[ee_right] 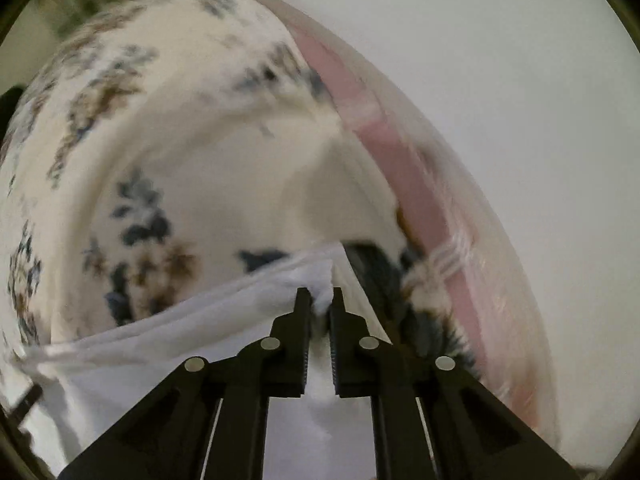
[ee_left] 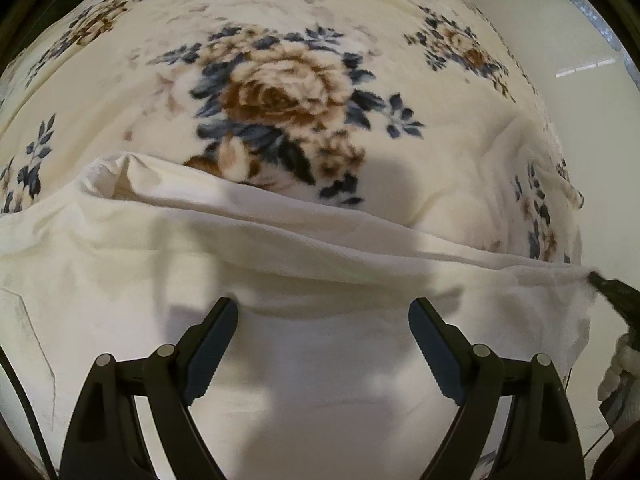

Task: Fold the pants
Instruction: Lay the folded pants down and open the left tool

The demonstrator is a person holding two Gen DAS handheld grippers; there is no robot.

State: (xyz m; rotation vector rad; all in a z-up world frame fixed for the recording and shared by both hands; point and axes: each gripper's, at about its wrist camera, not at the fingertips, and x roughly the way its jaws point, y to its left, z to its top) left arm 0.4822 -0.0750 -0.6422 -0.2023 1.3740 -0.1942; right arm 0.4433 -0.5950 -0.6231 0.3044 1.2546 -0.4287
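White pants [ee_left: 280, 264] lie across a floral blanket on a bed, filling the lower half of the left wrist view. My left gripper [ee_left: 323, 312] is open and empty, its two fingers spread wide just above the white cloth. My right gripper [ee_right: 320, 300] is shut on a corner of the white pants [ee_right: 180, 320] and holds that edge lifted off the blanket. The tip of the right gripper also shows in the left wrist view [ee_left: 612, 292] at the right end of the pants' edge. The right wrist view is blurred.
The cream blanket [ee_left: 280, 80] with brown and blue roses covers the bed. The bed's right edge [ee_left: 532, 92] drops to a pale floor [ee_left: 580, 40]. A pink band [ee_right: 400, 152] runs along the bed side in the right wrist view.
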